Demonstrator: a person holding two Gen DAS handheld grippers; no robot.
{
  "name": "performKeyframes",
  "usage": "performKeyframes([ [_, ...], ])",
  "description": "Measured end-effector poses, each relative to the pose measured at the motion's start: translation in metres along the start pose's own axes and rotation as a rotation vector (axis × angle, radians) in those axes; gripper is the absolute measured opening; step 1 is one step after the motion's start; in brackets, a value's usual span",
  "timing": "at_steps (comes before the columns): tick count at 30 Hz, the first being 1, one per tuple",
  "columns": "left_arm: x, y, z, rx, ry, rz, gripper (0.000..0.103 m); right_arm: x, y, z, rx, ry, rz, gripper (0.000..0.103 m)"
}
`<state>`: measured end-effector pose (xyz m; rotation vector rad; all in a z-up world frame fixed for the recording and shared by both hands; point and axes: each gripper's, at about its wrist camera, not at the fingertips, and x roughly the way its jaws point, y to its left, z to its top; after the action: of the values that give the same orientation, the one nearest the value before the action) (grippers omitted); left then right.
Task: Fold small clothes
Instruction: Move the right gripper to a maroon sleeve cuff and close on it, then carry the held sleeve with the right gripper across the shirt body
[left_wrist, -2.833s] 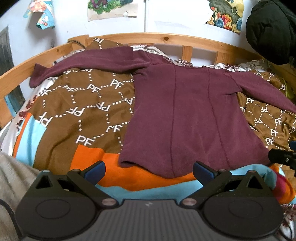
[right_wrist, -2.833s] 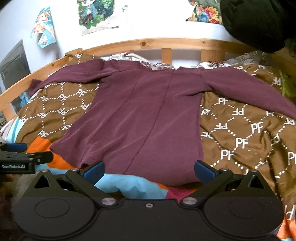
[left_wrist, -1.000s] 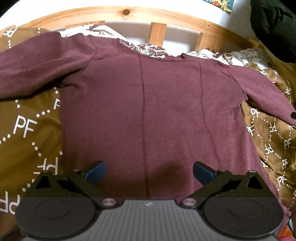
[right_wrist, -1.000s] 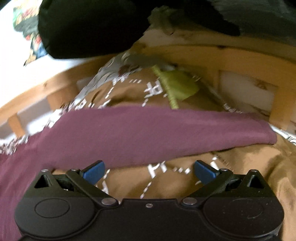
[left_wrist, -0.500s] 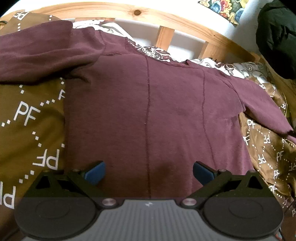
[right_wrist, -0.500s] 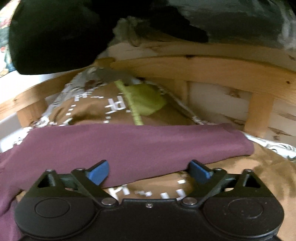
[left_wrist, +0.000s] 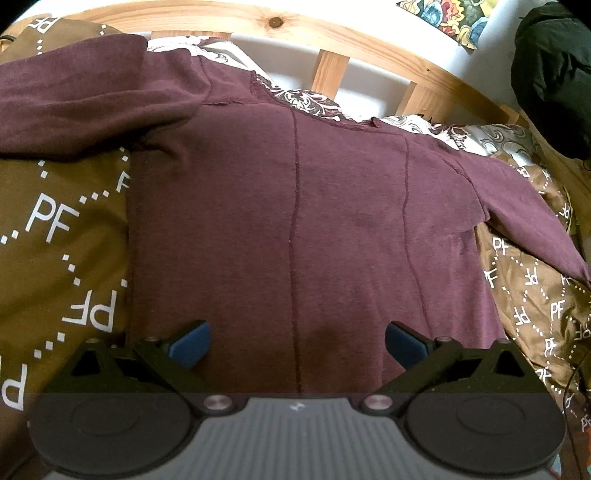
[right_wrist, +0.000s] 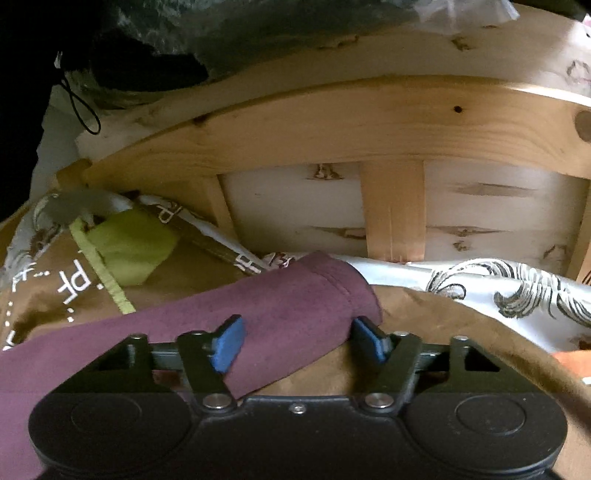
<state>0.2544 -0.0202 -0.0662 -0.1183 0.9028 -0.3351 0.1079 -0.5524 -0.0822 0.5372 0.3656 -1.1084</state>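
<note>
A maroon long-sleeved top (left_wrist: 332, 221) lies flat on the bed, neckline toward the wooden rail, both sleeves spread sideways. My left gripper (left_wrist: 297, 345) hovers open over the lower middle of its body, with nothing between the blue pads. In the right wrist view the far end of one sleeve, its cuff (right_wrist: 314, 291), lies between the pads of my right gripper (right_wrist: 297, 339). Those jaws are closing around the cuff, and a gap still shows beside the right pad (right_wrist: 369, 338).
A brown blanket (left_wrist: 55, 229) printed with white "PF" letters covers the bed. A wooden slatted rail (right_wrist: 332, 122) stands close behind the cuff. A lime-green cloth (right_wrist: 129, 247) and a white patterned sheet (right_wrist: 498, 288) lie near it. A dark garment (left_wrist: 554, 74) hangs at the upper right.
My right gripper has slid along the sleeve to its cuff end and its jaws have narrowed around it. The left gripper has hardly shifted and stays wide.
</note>
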Motion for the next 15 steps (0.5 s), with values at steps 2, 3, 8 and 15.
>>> performKeyframes([
  [2, -0.001, 0.001, 0.000, -0.001, -0.003, 0.000, 0.102, 0.001, 0.004, 0.001, -0.017, -0.007, -0.004, 0.029],
  [3, -0.002, 0.001, 0.001, -0.004, -0.004, -0.001, 0.102, 0.001, 0.008, 0.001, -0.038, -0.013, -0.001, 0.022],
  [8, -0.010, 0.003, 0.005, -0.021, -0.030, -0.006, 0.102, -0.023, 0.025, 0.003, -0.164, -0.133, 0.012, 0.004],
  [15, -0.028, 0.007, 0.015, -0.045, -0.087, 0.002, 0.102, -0.103, 0.085, -0.013, -0.479, -0.407, 0.171, 0.003],
])
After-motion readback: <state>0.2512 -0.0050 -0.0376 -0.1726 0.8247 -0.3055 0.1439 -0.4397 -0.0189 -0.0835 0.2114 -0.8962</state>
